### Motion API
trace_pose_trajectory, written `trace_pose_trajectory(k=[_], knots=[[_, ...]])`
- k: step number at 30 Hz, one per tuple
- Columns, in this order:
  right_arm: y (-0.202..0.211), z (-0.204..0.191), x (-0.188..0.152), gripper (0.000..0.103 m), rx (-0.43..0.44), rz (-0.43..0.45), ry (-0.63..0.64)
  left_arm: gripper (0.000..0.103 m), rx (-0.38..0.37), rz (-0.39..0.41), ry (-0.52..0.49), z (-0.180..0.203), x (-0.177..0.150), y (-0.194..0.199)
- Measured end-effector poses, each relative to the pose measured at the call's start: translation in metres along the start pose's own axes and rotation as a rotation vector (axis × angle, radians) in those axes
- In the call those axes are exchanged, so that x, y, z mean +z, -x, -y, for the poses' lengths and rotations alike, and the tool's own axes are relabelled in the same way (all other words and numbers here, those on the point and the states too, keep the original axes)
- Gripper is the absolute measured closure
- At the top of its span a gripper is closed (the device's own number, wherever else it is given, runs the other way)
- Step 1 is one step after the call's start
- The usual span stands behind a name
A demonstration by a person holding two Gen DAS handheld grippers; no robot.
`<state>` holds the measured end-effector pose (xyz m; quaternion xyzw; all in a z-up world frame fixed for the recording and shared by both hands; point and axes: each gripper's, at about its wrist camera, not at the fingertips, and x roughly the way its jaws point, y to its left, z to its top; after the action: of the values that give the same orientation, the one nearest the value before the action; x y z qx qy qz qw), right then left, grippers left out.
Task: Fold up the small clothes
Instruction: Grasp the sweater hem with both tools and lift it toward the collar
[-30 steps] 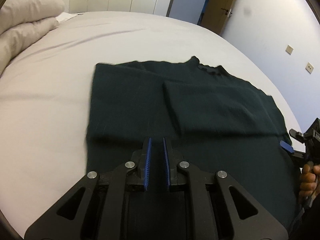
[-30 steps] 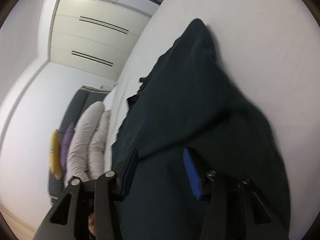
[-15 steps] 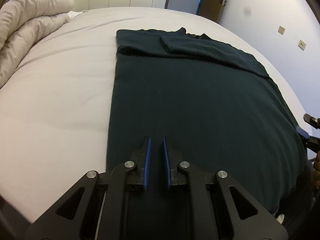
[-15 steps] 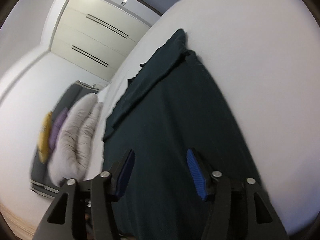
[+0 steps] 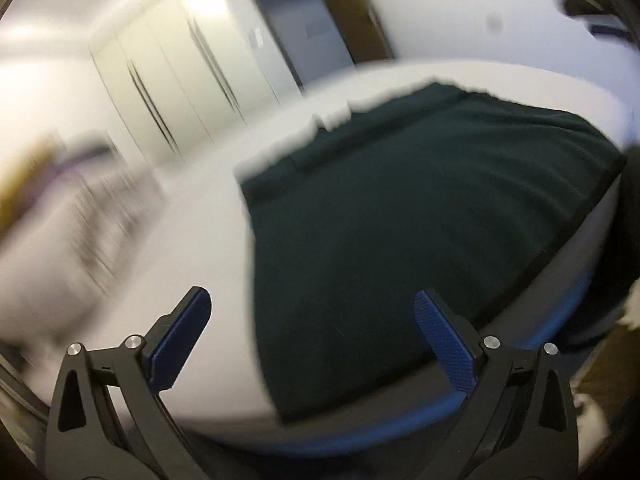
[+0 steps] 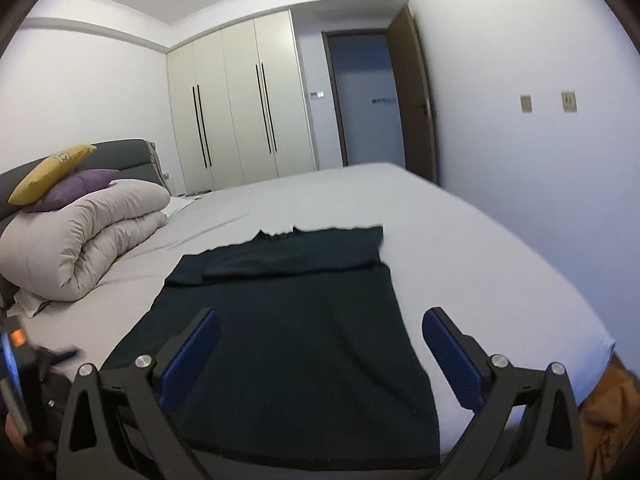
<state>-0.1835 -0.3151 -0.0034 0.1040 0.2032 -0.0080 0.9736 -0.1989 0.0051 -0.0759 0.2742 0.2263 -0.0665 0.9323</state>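
Jaws of left gripper (image 5: 312,336) and right gripper (image 6: 320,356) just spread wide, nothing between them, both clear of the cloth. Below and ahead: dark green garment (image 6: 288,320), flat on grey bed (image 6: 500,280), sleeves folded across the far end, hem at the near edge. Likely between folds; next, pinch both hem corners, carry toward collar.

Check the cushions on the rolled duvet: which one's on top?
The yellow cushion. It lies tilted on the purple cushion, which rests directly on the rolled duvet by the headboard.
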Motion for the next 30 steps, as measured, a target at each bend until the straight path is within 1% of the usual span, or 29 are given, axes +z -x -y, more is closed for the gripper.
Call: trace_pose_trajectory(k=[2,4,5,6,7,8,10,11,12,13,14,17,21,24,25,26,27,28,29,30], knots=[[0.003,-0.010,0.000,0.000,-0.022,-0.001,0.053,0.000,0.022,0.038,-0.093,0.012,0.000,0.013],[0.010,-0.022,-0.007,0.000,-0.036,-0.026,0.165,0.000,0.046,0.049,-0.184,0.023,-0.006,0.018],[0.012,-0.031,-0.015,0.000,-0.056,-0.040,0.255,0.000,0.061,0.043,-0.262,0.033,-0.013,0.019],[0.013,-0.037,-0.022,0.000,-0.077,-0.049,0.316,0.000,0.073,0.043,-0.325,0.041,-0.019,0.019],[0.013,-0.040,-0.030,0.000,-0.087,-0.061,0.362,0.000,0.083,0.048,-0.394,0.050,-0.027,0.020],[0.013,-0.043,-0.036,0.001,-0.080,-0.079,0.387,0.000,0.073,0.058,-0.468,0.060,-0.034,0.020],[0.010,-0.041,-0.046,0.001,-0.072,-0.116,0.377,0.000,0.049,0.071,-0.573,0.074,-0.047,0.028],[0.008,-0.038,-0.048,0.001,-0.065,-0.132,0.354,0.000,0.051,0.076,-0.629,0.080,-0.055,0.029],[0.008,-0.036,-0.049,0.002,-0.065,-0.138,0.337,0.000,0.068,0.069,-0.692,0.086,-0.063,0.028],[0.007,-0.035,-0.050,0.002,-0.069,-0.139,0.323,0.000,0.086,0.061,-0.729,0.090,-0.068,0.025],[0.004,-0.034,-0.050,0.002,-0.074,-0.140,0.311,0.000,0.130,0.055,-0.775,0.093,-0.074,0.018],[0.000,-0.036,-0.050,0.002,-0.074,-0.142,0.310,0.000,0.204,0.013,-0.814,0.091,-0.082,0.008],[0.000,-0.042,-0.051,0.003,-0.069,-0.134,0.331,0.000,0.276,0.000,-0.833,0.085,-0.086,0.004],[0.000,-0.044,-0.052,0.003,-0.061,-0.138,0.322,0.001,0.305,-0.007,-0.863,0.084,-0.091,-0.002],[0.000,-0.045,-0.052,0.003,-0.059,-0.138,0.325,0.007,0.305,-0.005,-0.869,0.085,-0.093,0.000],[0.001,-0.046,-0.052,0.003,-0.060,-0.135,0.330,0.011,0.299,-0.001,-0.871,0.085,-0.093,0.002],[0.002,-0.046,-0.052,0.003,-0.063,-0.132,0.337,0.019,0.289,-0.001,-0.864,0.083,-0.091,0.000],[0.002,-0.046,-0.052,0.003,-0.067,-0.127,0.345,0.032,0.271,-0.002,-0.847,0.080,-0.089,-0.001],[0.003,-0.047,-0.052,0.003,-0.070,-0.124,0.353,0.041,0.259,0.001,-0.821,0.077,-0.085,0.004],[0.003,-0.047,-0.052,0.003,-0.071,-0.123,0.359,0.063,0.265,0.002,-0.800,0.074,-0.081,0.006]])
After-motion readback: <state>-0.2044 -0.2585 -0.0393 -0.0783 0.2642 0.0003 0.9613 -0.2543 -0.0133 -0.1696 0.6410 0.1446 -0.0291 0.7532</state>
